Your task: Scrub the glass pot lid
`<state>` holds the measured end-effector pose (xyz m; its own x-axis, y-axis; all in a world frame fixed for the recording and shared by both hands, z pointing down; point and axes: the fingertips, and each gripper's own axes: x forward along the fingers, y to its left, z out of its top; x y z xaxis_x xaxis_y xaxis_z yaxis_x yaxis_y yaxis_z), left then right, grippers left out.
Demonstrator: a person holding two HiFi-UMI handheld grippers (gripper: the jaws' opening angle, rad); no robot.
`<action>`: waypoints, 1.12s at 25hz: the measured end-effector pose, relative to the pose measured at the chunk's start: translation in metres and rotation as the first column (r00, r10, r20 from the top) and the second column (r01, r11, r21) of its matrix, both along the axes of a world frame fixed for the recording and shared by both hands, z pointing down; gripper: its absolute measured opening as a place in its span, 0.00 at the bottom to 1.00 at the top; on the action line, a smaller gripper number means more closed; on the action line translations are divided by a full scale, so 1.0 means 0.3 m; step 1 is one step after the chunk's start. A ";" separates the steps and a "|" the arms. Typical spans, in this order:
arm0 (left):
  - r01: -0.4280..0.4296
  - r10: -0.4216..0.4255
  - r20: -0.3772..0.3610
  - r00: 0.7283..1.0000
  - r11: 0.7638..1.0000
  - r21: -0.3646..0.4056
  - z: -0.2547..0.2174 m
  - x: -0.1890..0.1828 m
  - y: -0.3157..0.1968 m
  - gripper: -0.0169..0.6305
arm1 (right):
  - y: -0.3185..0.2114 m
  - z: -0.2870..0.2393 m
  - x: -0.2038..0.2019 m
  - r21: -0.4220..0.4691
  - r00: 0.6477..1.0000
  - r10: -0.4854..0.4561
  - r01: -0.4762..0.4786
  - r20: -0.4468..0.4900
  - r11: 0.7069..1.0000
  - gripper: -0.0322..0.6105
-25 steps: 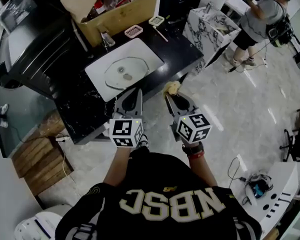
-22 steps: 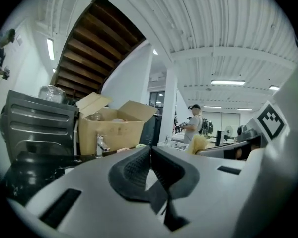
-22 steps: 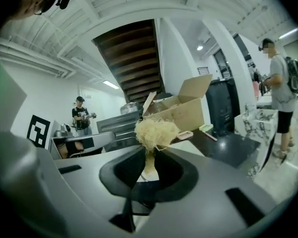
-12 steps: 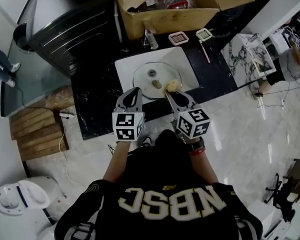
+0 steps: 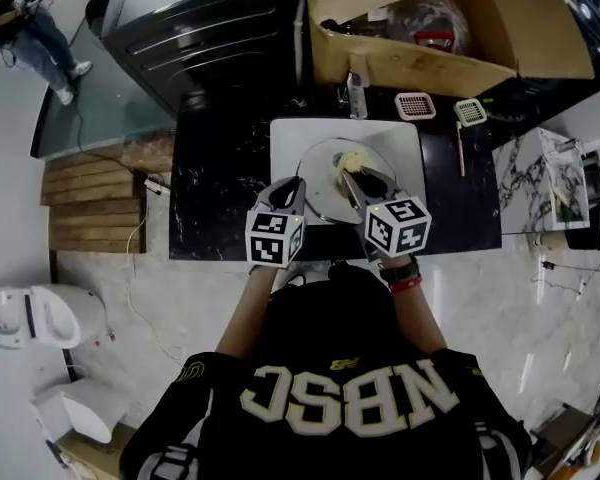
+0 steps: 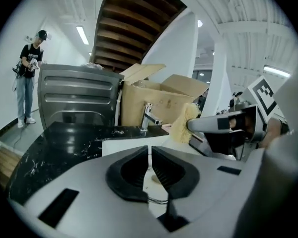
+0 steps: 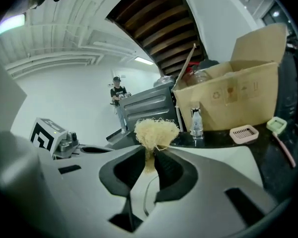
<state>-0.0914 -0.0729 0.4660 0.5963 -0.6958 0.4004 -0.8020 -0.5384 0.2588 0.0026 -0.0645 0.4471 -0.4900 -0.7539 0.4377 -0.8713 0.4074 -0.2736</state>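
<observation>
In a pale-floored room we are leaning over a black counter (image 5: 215,198) — the glass pot lid (image 5: 325,206) is lying in the white sink (image 5: 285,138) beneath our right gripper (image 5: 353,174), which is pinching a scrubber (image 5: 350,159); the left gripper (image 5: 292,184) is hovering, pressed together.

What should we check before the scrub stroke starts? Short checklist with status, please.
1. Scrubber gripped: ok. The right gripper has its jaws shut on the scrubber.
2. Glass pot lid lying in the sink: ok.
3. Scrubber above the lid: ok in the head view. Whether they touch: cannot tell.
4. Lid steadied: not ok. The left gripper is shut with nothing between its jaws.
5. Water running from the faucet: cannot tell.
</observation>
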 end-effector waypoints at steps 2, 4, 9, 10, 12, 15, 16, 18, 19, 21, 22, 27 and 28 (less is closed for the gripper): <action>0.013 -0.011 0.029 1.000 0.997 -0.070 0.070 0.018 -0.008 0.05 | -0.040 0.046 0.018 -0.023 0.999 -0.031 0.032 0.014 0.999 0.15; 0.026 -0.017 0.063 0.998 0.990 -0.141 0.153 0.039 -0.009 0.05 | -0.066 0.088 0.039 -0.038 0.998 -0.062 0.063 0.017 0.997 0.15; 0.102 -0.063 0.155 0.986 0.960 -0.259 0.318 0.061 -0.026 0.14 | -0.098 0.181 0.056 -0.082 0.984 -0.178 0.180 0.028 0.980 0.15; 0.114 -0.068 0.171 0.983 0.955 -0.274 0.339 0.064 -0.035 0.23 | -0.101 0.198 0.058 -0.088 0.979 -0.200 0.202 0.035 0.975 0.15; 0.139 -0.080 0.198 0.977 0.942 -0.305 0.385 0.073 -0.060 0.29 | -0.115 0.241 0.071 -0.104 0.971 -0.232 0.237 0.053 0.966 0.15; 0.174 -0.087 0.235 0.968 0.908 -0.382 0.466 0.081 -0.076 0.37 | -0.128 0.318 0.091 -0.144 0.961 -0.268 0.275 0.068 0.951 0.15; 0.188 -0.091 0.243 0.966 0.891 -0.413 0.489 0.078 -0.075 0.39 | -0.131 0.337 0.092 -0.155 0.958 -0.280 0.287 0.067 0.945 0.15; 0.219 -0.109 0.251 0.962 0.857 -0.466 0.528 0.066 -0.068 0.41 | -0.130 0.361 0.088 -0.174 0.951 -0.301 0.308 0.066 0.935 0.15; 0.234 -0.124 0.250 0.960 0.845 -0.480 0.545 0.060 -0.068 0.41 | -0.131 0.369 0.086 -0.184 0.948 -0.311 0.318 0.067 0.930 0.15; 0.245 -0.139 0.241 0.961 0.830 -0.501 0.578 0.059 -0.079 0.41 | -0.142 0.398 0.076 -0.204 0.936 -0.344 0.351 0.070 0.914 0.15; 0.240 -0.131 0.239 0.962 0.822 -0.516 0.594 0.062 -0.082 0.41 | -0.148 0.415 0.068 -0.212 0.928 -0.366 0.373 0.070 0.904 0.15; 0.210 -0.086 0.229 0.970 0.769 -0.603 0.648 0.042 -0.085 0.41 | -0.184 0.475 -0.032 -0.197 0.888 -0.458 0.455 0.033 0.868 0.15; 0.208 -0.090 0.218 0.972 0.762 -0.614 0.652 0.039 -0.088 0.41 | -0.186 0.494 -0.052 -0.202 0.883 -0.469 0.464 0.027 0.862 0.15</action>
